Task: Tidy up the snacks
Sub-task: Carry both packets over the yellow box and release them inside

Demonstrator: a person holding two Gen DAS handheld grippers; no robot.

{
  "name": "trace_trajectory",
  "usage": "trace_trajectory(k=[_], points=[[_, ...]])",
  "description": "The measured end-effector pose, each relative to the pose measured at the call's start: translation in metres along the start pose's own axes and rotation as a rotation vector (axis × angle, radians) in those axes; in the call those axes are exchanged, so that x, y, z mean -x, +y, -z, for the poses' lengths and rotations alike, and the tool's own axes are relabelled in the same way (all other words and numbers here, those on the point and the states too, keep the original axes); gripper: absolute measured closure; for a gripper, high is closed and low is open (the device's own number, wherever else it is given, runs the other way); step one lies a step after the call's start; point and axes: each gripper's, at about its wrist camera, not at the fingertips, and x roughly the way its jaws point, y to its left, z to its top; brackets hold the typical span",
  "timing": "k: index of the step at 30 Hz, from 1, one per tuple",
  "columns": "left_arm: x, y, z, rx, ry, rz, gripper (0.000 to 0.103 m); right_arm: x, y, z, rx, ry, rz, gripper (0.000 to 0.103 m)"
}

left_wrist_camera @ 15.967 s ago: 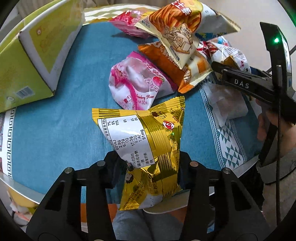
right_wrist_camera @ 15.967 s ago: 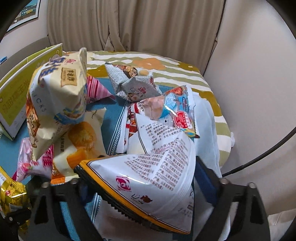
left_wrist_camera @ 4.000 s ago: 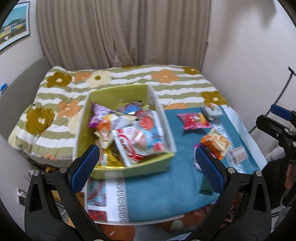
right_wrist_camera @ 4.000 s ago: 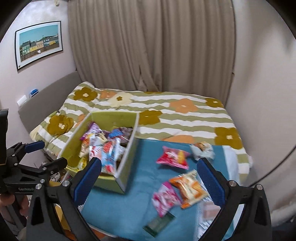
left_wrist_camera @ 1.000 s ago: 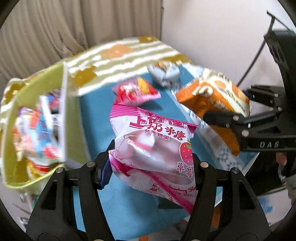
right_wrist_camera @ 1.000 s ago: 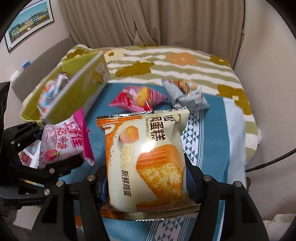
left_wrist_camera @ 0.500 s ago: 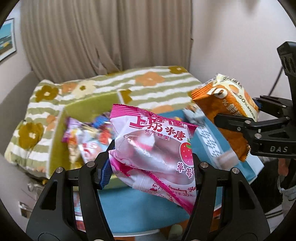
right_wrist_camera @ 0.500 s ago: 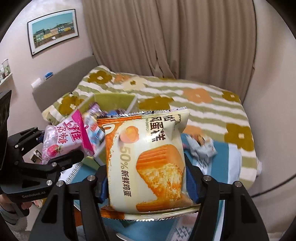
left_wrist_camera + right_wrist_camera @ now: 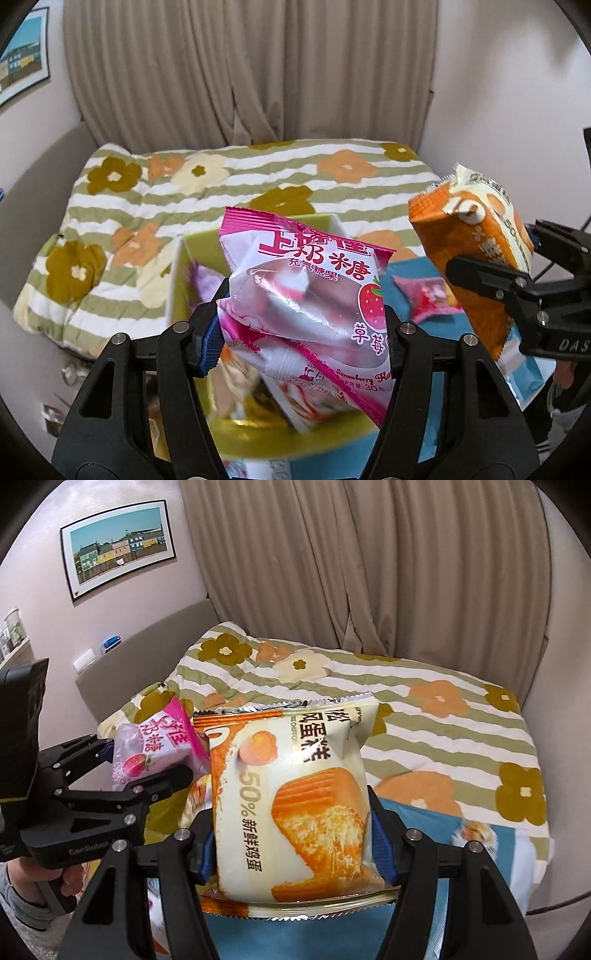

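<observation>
My left gripper (image 9: 301,332) is shut on a pink strawberry marshmallow bag (image 9: 306,295), held in the air above the green box (image 9: 295,439) of snacks. In the right wrist view that same pink bag (image 9: 155,749) shows at the left in the left gripper (image 9: 144,764). My right gripper (image 9: 291,842) is shut on an orange and cream cake packet (image 9: 291,794), which the left wrist view shows as the orange packet (image 9: 472,258) at the right, beside the box. A pink snack (image 9: 428,299) lies on the blue cloth (image 9: 406,273).
A bed with a striped flower quilt (image 9: 221,181) fills the space behind the table, with beige curtains (image 9: 369,561) beyond. A framed picture (image 9: 118,550) hangs on the left wall. One small wrapped snack (image 9: 474,830) lies on the blue cloth at the right. A hand (image 9: 55,878) holds the left tool.
Both grippers have risen and swung left with their packets, from over the blue cloth to over and beside the green box. Both grips are unchanged.
</observation>
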Motion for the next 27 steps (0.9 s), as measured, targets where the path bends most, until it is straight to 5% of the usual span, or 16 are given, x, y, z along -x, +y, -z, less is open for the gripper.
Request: trace_trajectory(k=[15, 17, 18, 19, 27], points=[[-0.127, 0.061, -0.042, -0.044, 0.164, 0.078, 0.043, -0.102, 0.010, -0.051, -0.119, 0.101, 0.077, 0.042], [-0.136, 0.061, -0.042, -0.061, 0.174, 0.070, 0.026, -0.107, 0.009, -0.052, -0.130, 0.108, 0.085, 0.042], [-0.139, 0.061, -0.042, -0.070, 0.170, 0.056, 0.004, -0.110, 0.009, -0.053, -0.136, 0.111, 0.090, 0.042], [-0.140, 0.062, -0.042, -0.077, 0.154, 0.047, 0.001, -0.112, 0.008, -0.054, -0.142, 0.116, 0.095, 0.042], [-0.129, 0.085, -0.032, -0.054, 0.158, 0.104, 0.001, -0.129, 0.006, -0.060, -0.177, 0.150, 0.110, 0.042]])
